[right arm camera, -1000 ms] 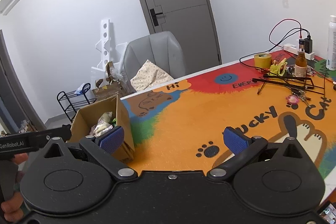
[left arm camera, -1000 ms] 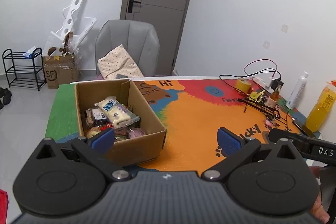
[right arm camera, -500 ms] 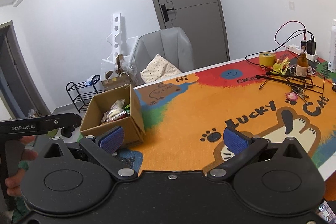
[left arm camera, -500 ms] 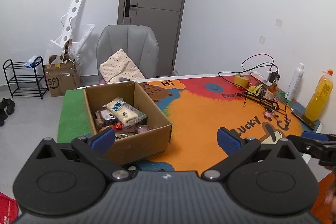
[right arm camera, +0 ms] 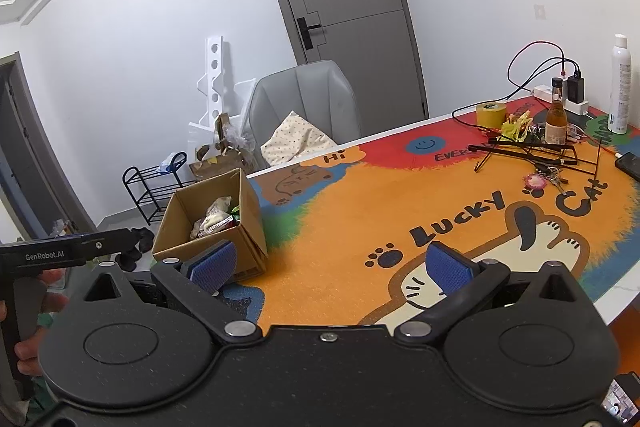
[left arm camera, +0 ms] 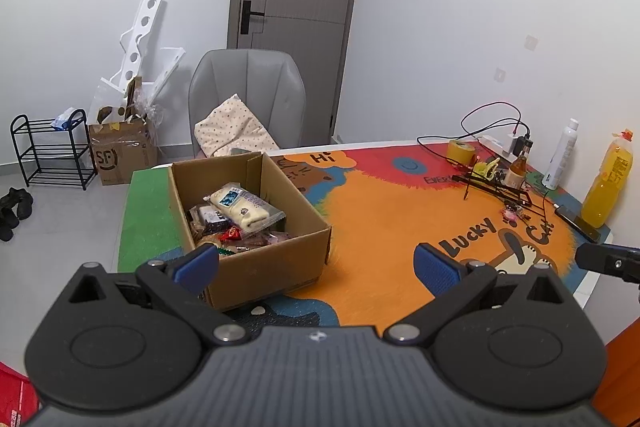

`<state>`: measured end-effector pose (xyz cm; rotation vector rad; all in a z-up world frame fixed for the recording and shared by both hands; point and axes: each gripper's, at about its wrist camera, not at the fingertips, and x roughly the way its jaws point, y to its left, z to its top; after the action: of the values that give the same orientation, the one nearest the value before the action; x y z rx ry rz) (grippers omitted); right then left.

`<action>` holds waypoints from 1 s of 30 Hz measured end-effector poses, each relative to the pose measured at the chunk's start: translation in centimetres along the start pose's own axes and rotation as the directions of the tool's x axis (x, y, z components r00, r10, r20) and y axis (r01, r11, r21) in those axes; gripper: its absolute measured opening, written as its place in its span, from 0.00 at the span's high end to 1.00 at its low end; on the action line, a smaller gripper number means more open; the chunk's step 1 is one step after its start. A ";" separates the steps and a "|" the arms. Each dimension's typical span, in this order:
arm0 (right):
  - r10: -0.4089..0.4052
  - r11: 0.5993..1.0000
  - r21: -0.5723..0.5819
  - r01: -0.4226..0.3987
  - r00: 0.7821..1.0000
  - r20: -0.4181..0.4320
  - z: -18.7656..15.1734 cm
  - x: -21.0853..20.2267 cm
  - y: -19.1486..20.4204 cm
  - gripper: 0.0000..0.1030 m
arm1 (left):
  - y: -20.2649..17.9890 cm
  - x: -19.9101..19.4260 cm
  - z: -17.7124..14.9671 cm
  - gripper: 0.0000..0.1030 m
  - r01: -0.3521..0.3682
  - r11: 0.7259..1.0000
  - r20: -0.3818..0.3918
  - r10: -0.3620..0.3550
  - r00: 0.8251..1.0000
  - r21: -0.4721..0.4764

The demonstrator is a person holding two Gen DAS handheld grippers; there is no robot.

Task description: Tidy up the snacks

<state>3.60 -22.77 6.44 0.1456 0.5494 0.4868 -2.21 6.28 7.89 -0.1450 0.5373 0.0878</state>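
Observation:
An open cardboard box (left arm camera: 256,269) stands on the left part of the colourful table mat and holds several snack packets; a white packet (left arm camera: 240,207) lies on top. The box also shows in the right wrist view (right arm camera: 248,227). My left gripper (left arm camera: 316,267) is open and empty, held back from the table edge, its left blue pad in front of the box's near corner. My right gripper (right arm camera: 328,269) is open and empty, held back over the table's near edge, to the right of the box. The right gripper's body shows at the far right of the left wrist view (left arm camera: 608,261).
The mat (left arm camera: 392,227) covers the table. At the far right stand a yellow tape roll (right arm camera: 490,114), a brown bottle (right arm camera: 557,123), a white spray bottle (right arm camera: 620,87), an orange juice bottle (left arm camera: 608,183), black wire racks (right arm camera: 532,151), cables and a phone. A grey chair (left arm camera: 244,99) stands behind the table.
Both grippers have pulled back and away from the table, so the box and mat look smaller and farther. Both stay open and empty.

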 end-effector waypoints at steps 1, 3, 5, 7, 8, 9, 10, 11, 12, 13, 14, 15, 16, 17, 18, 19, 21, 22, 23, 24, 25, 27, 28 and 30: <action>0.000 1.000 -0.002 0.000 1.000 0.001 0.0 -0.1 0.0 0.00 | 0.0 -0.1 0.0 0.00 0.001 1.000 0.003 -0.001 1.000 0.002; 0.000 1.000 -0.005 0.000 1.000 0.002 0.1 -0.2 0.1 0.00 | -0.1 -0.2 0.0 0.00 -0.003 1.000 0.005 0.003 1.000 0.001; 0.000 1.000 -0.008 0.000 1.000 0.002 0.1 -0.1 0.2 0.00 | 0.0 -0.3 0.0 0.00 -0.005 1.000 0.007 0.005 1.000 0.000; 0.002 1.000 -0.010 -0.002 1.000 0.001 0.1 -0.1 0.3 0.00 | 0.0 -0.3 0.0 0.00 -0.007 1.000 0.008 0.007 1.000 0.000; 0.002 1.000 -0.010 -0.002 1.000 0.000 0.1 0.0 0.3 0.00 | 0.1 -0.4 -0.1 0.00 -0.007 1.000 0.009 0.007 1.000 0.000; 0.003 1.000 -0.010 -0.003 1.000 -0.002 0.1 0.0 0.3 0.00 | 0.1 -0.5 -0.1 0.00 -0.007 1.000 0.011 0.007 1.000 0.001; 0.004 1.000 -0.009 -0.004 1.000 -0.005 0.1 0.1 0.3 0.00 | 0.2 -0.5 -0.1 0.00 -0.009 1.000 0.010 0.009 1.000 0.000; 0.005 1.000 -0.009 -0.005 1.000 -0.007 0.1 0.1 0.4 0.00 | 0.2 -0.5 -0.1 0.00 -0.010 1.000 0.009 0.010 1.000 -0.001; 0.004 1.000 -0.010 -0.004 1.000 -0.008 0.2 0.2 0.4 0.00 | 0.3 -0.5 0.0 0.00 -0.010 1.000 0.008 0.010 1.000 -0.002; 0.003 1.000 -0.013 -0.003 1.000 -0.007 0.2 0.2 0.4 0.00 | 0.3 -0.5 0.0 0.00 -0.010 1.000 0.009 0.010 1.000 -0.002; 0.003 1.000 -0.014 -0.003 1.000 -0.007 0.2 0.2 0.4 0.00 | 0.3 -0.6 -0.1 0.00 -0.011 1.000 0.009 0.011 1.000 -0.001; 0.003 1.000 -0.014 -0.003 1.000 -0.007 0.2 0.2 0.5 0.00 | 0.4 -0.6 -0.1 0.00 -0.012 1.000 0.009 0.012 1.000 -0.001; 0.003 1.000 -0.015 -0.003 1.000 -0.006 0.3 0.2 0.5 0.00 | 0.4 -0.6 -0.1 0.00 -0.012 1.000 0.009 0.012 1.000 0.000; 0.003 1.000 -0.015 -0.003 1.000 -0.007 0.2 0.2 0.5 0.00 | 0.4 -0.6 0.0 0.00 -0.014 1.000 0.010 0.014 1.000 -0.001; 0.003 1.000 -0.015 -0.003 1.000 -0.007 0.2 0.2 0.5 0.00 | 0.5 -0.6 0.0 0.00 -0.014 1.000 0.011 0.014 1.000 -0.001; 0.002 1.000 -0.017 -0.002 1.000 -0.009 0.3 0.2 0.5 0.00 | 0.6 -0.7 0.0 0.00 -0.014 1.000 0.011 0.014 1.000 -0.002; 0.002 1.000 -0.017 -0.002 1.000 -0.011 0.3 0.2 0.6 0.00 | 0.6 -0.7 0.0 0.00 -0.014 1.000 0.009 0.014 1.000 -0.001; 0.002 1.000 -0.018 -0.002 1.000 -0.011 0.3 0.2 0.6 0.00 | 0.6 -0.8 -0.1 0.00 -0.014 1.000 0.010 0.014 1.000 0.001; 0.002 1.000 -0.018 -0.002 1.000 -0.011 0.3 0.2 0.6 0.00 | 0.6 -0.7 0.0 0.00 -0.014 1.000 0.011 0.014 1.000 -0.001; 0.001 1.000 -0.018 -0.001 1.000 -0.011 0.3 0.2 0.6 0.00 | 0.6 -0.8 0.0 0.00 -0.014 1.000 0.011 0.014 1.000 -0.001; 0.001 1.000 -0.019 -0.001 1.000 -0.011 0.3 0.2 0.7 0.00 | 0.6 -0.8 0.0 0.00 -0.014 1.000 0.011 0.014 1.000 -0.003; 0.002 1.000 -0.021 -0.002 1.000 -0.010 0.4 0.2 0.8 0.00 | 0.6 -0.7 0.0 0.00 -0.019 1.000 0.013 0.019 1.000 -0.004; 0.002 1.000 -0.022 -0.002 1.000 -0.010 0.4 0.2 0.8 0.00 | 0.5 -0.7 0.0 0.00 -0.025 1.000 0.013 0.025 1.000 -0.004; 0.004 1.000 -0.023 -0.004 1.000 -0.009 0.3 0.2 0.8 0.00 | 0.5 -0.7 0.1 0.00 -0.031 1.000 0.012 0.031 0.999 -0.003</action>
<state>3.53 -21.97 6.81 0.1221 0.5526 0.4977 -2.80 6.77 8.27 -0.1385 0.5279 0.1197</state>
